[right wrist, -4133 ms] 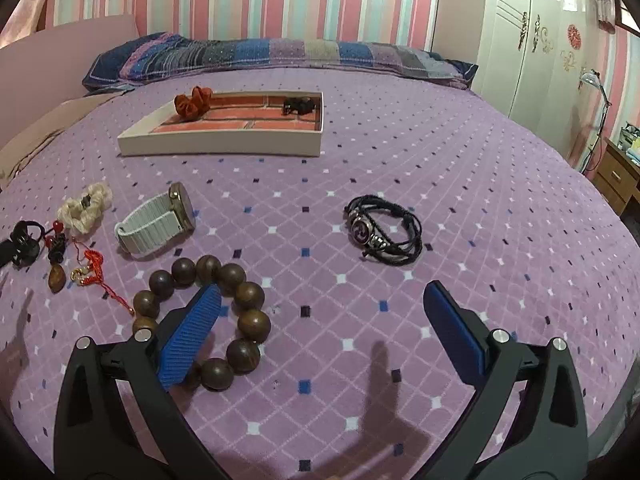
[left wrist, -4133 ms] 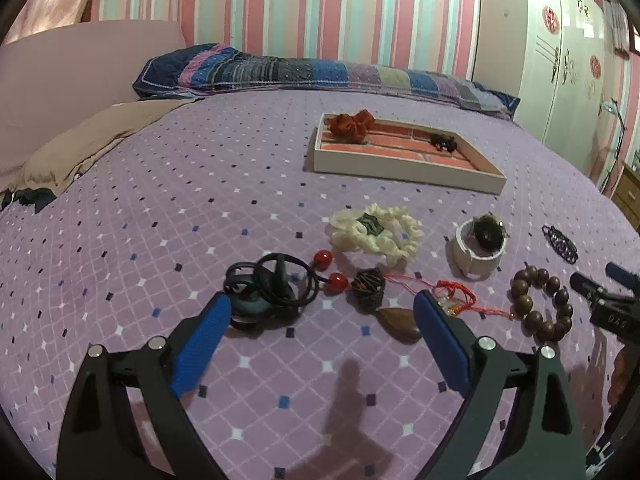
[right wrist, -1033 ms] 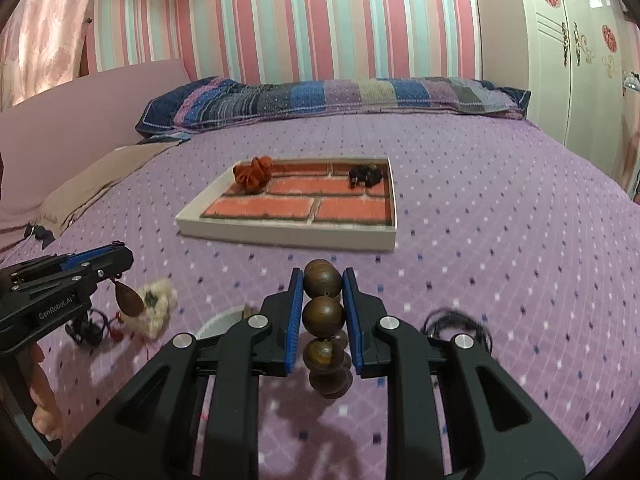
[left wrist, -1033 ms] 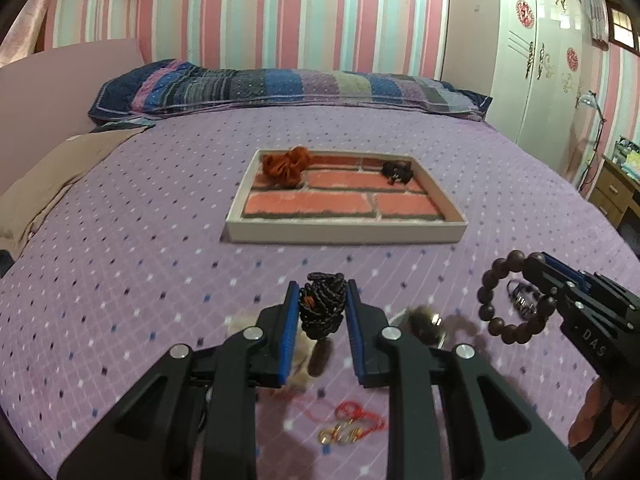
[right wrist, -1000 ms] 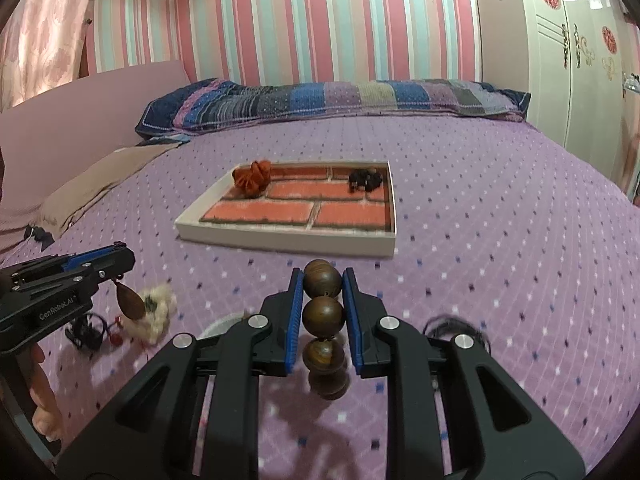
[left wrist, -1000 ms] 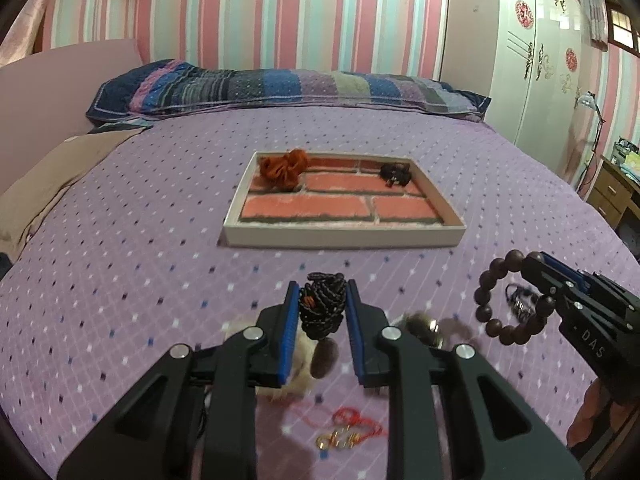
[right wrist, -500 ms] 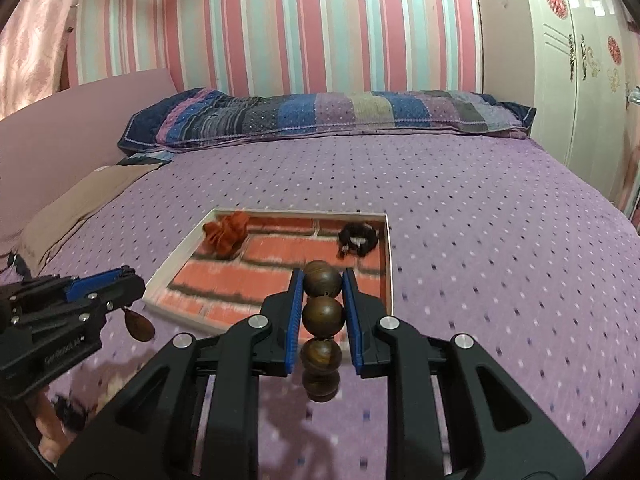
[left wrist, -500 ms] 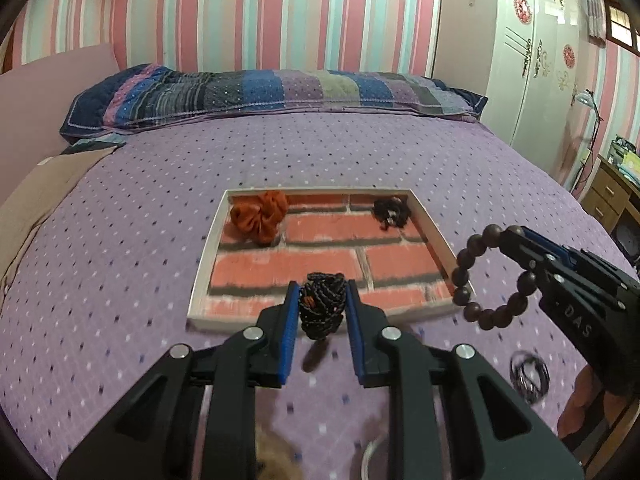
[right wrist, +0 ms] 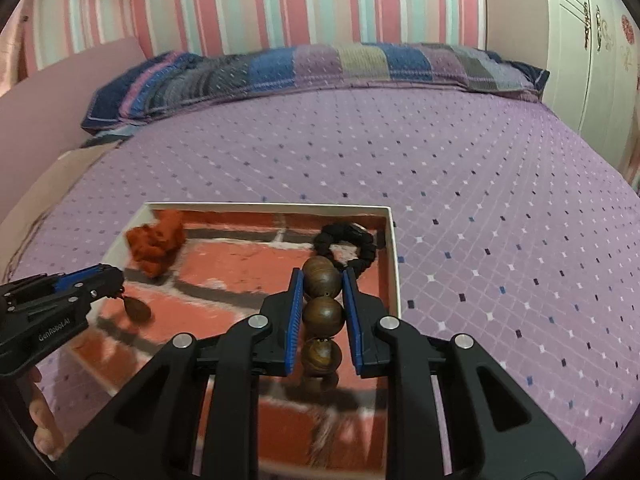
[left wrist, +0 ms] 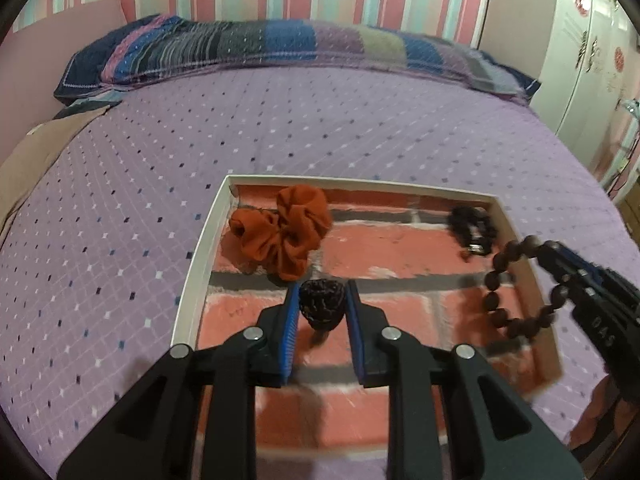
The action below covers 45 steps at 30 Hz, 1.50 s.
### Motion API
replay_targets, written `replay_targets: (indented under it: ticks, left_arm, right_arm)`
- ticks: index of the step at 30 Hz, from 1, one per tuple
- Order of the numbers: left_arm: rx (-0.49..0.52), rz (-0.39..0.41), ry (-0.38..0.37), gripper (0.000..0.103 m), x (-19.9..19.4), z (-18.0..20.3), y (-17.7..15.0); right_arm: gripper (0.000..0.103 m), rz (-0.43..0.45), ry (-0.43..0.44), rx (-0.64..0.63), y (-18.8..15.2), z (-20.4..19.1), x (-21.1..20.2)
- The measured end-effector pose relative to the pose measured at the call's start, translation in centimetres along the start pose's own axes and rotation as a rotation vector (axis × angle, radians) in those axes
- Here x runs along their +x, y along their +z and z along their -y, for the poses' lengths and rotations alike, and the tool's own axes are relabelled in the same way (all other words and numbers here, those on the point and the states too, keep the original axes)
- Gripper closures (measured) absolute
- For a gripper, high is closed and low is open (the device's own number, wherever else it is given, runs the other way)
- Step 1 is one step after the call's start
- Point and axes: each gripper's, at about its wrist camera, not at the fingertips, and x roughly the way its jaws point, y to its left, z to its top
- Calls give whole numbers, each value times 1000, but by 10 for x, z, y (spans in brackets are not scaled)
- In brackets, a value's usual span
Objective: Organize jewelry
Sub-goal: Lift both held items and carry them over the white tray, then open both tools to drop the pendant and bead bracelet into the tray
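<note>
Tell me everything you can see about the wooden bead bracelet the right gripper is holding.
The wooden bead bracelet is a loop of large round beads, glossy brown with visible grain. The right gripper is shut on it, blue pads pressing two beads from either side. The rest of the loop hangs free below, over the right side of the brick-patterned tray, not resting on it. The left wrist view shows the full ring dangling near the black hair tie.

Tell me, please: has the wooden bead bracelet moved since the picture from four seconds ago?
Yes. The wooden bead bracelet is clamped in the right gripper over the right part of the tray, near the black hair tie; earlier it lay on the bedspread.
</note>
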Motion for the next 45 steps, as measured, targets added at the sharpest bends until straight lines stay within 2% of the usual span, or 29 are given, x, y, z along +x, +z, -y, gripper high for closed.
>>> replay_targets:
  ticks: [6,15,22,25,26,27,31,32,33,36,40,42,45]
  left_arm:
    - [-28,-33,27,80,34,-15,18]
    - [-20,-61,97,80,66,-27,35]
    - [-11,-64,108,80,70,-28,37]
    - [3,-59,116,79,65,-26,34]
    - [2,-60,112,79,63,-26,33]
    - [-3,-63,107,79,60,-26,32]
    - [-3,-57,107,78,44,-24,28]
    - [1,-49,108,75,38,-22,26]
    - [7,-35,106,67,29,-20,25]
    - [20,13,105,51,-1,-15,19]
    - [28,59,100,50,-41,-8,6]
    - [19,80,93,43,-61,-8,-1]
    - [15,117,87,42,-95,-3,-16]
  right_arm:
    - [82,-66,-62,-6,8,8,37]
    - [82,-179,-127,-49,11,6,80]
    - [82,-252,-138,-69,9,5,93]
    - [82,-256,-132,-71,11,5,94]
    - [75,-255,-131,-73,11,4,94]
    - [68,-249,-130,-74,12,4,92]
    - [62,-226,-111,-62,14,2,81]
    - [58,-206,-102,-54,15,2,72]
    - [53,-192,-97,-50,15,2,67]
    - [50,-148,-76,-37,14,2,42]
    - [49,-99,-59,-39,9,-1,4]
    - [49,-68,-55,-45,4,-4,-21]
    - [46,-30,-38,-44,-7,-8,-56]
